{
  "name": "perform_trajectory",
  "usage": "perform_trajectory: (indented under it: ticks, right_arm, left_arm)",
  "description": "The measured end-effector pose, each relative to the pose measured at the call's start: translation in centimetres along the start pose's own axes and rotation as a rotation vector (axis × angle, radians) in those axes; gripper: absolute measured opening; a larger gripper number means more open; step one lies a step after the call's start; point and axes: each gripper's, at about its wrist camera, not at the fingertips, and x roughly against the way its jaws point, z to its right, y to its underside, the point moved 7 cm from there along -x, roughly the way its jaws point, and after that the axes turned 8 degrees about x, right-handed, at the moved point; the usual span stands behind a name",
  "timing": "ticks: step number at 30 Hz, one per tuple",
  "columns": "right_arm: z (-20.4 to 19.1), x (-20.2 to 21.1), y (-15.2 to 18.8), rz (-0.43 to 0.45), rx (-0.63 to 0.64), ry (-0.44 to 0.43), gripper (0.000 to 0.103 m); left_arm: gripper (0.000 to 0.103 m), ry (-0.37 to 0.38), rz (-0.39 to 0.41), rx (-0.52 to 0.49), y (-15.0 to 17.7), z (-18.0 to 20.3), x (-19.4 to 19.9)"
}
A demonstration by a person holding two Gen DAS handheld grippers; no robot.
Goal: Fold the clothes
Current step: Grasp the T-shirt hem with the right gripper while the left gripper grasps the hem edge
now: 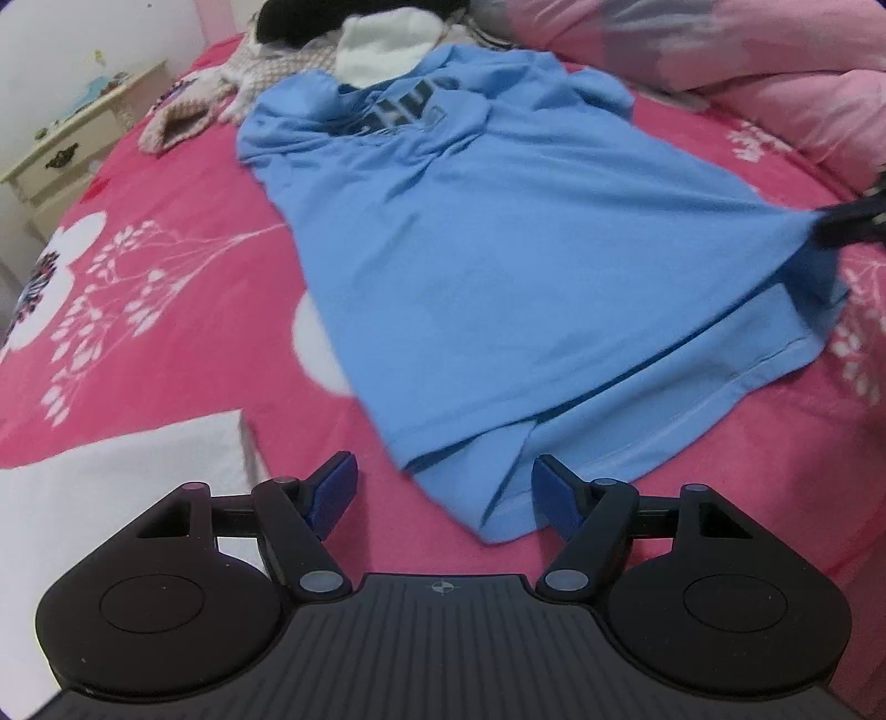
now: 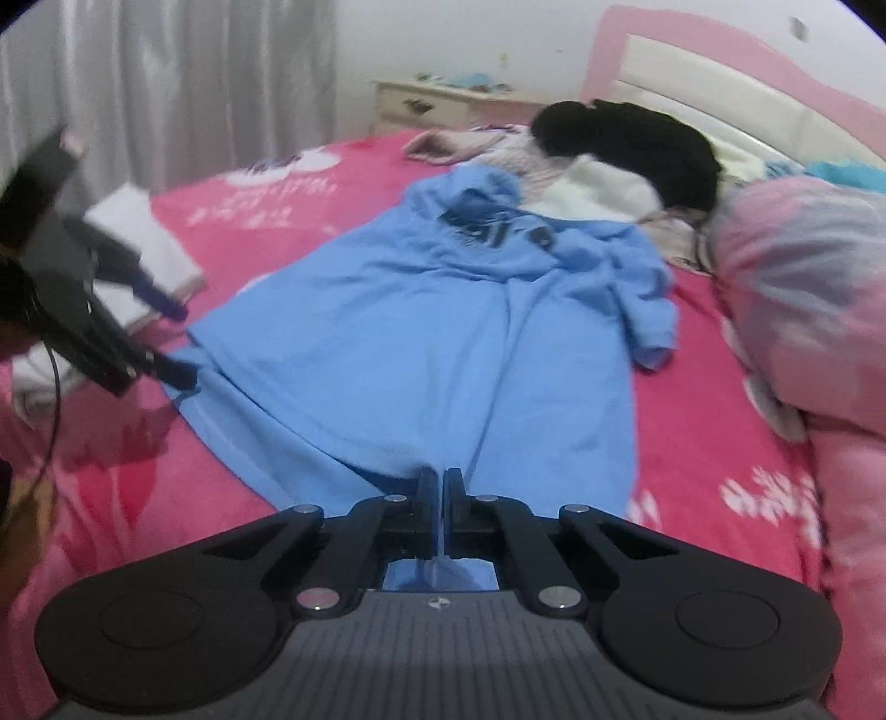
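Observation:
A light blue T-shirt (image 1: 498, 266) with a dark print lies spread on the pink floral bed sheet (image 1: 166, 232), collar end far from me. My left gripper (image 1: 443, 493) stands open just over the shirt's near hem corner; the cloth lies between the blue pads (image 1: 332, 493), which do not press on it. In the right wrist view my right gripper (image 2: 441, 487) is shut on the T-shirt (image 2: 443, 332), with blue cloth bunched between its fingers. That view also shows the left gripper (image 2: 177, 340) open at the shirt's left corner. The right gripper (image 1: 847, 221) pulls the cloth taut at the far right.
A folded white cloth (image 1: 111, 498) lies to the left of the left gripper. A pile of black, white and patterned clothes (image 1: 387, 44) sits by the headboard (image 2: 720, 83). A rolled pink quilt (image 2: 803, 288) borders the right side. A cream nightstand (image 1: 72, 144) stands beyond the bed.

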Motion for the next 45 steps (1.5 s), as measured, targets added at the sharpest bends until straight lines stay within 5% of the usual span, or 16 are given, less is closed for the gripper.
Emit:
perform_trajectory:
  ticks: [6,13,17,25,32,42,45]
  right_arm:
    - [2.7,1.4,1.9,-0.024,-0.127,0.029,0.002]
    - [6.9,3.2,4.7,-0.006,-0.41,0.072,0.002]
    - [7.3,3.1,5.7,-0.015,-0.45,0.069,0.002]
    - [9.7,3.7,4.5,0.056,-0.506,0.108,0.002]
    - [10.4,3.5,5.8,0.041,-0.529,0.129,0.002]
    - [10.0,3.9,5.8,0.048,-0.516,0.115,0.002]
    - [9.5,3.7,5.9,0.036,-0.502,0.101,0.002]
  left_arm:
    - [0.065,-0.03,0.015,0.045,-0.2,-0.3,0.0]
    - [0.053,-0.058,0.088,-0.089,-1.2,2.0,0.1]
    - [0.053,-0.06,0.087,-0.171,-1.2,3.3,-0.9]
    - [0.051,-0.05,0.096,-0.181,-2.3,4.0,-2.1]
    - [0.009,-0.057,0.078,-0.055,-2.2,2.1,-1.3]
    - [0.002,-0.22,0.172,0.115,0.2,-4.6,5.2]
    - [0.002,-0.237,0.124,0.174,2.2,-5.6,5.2]
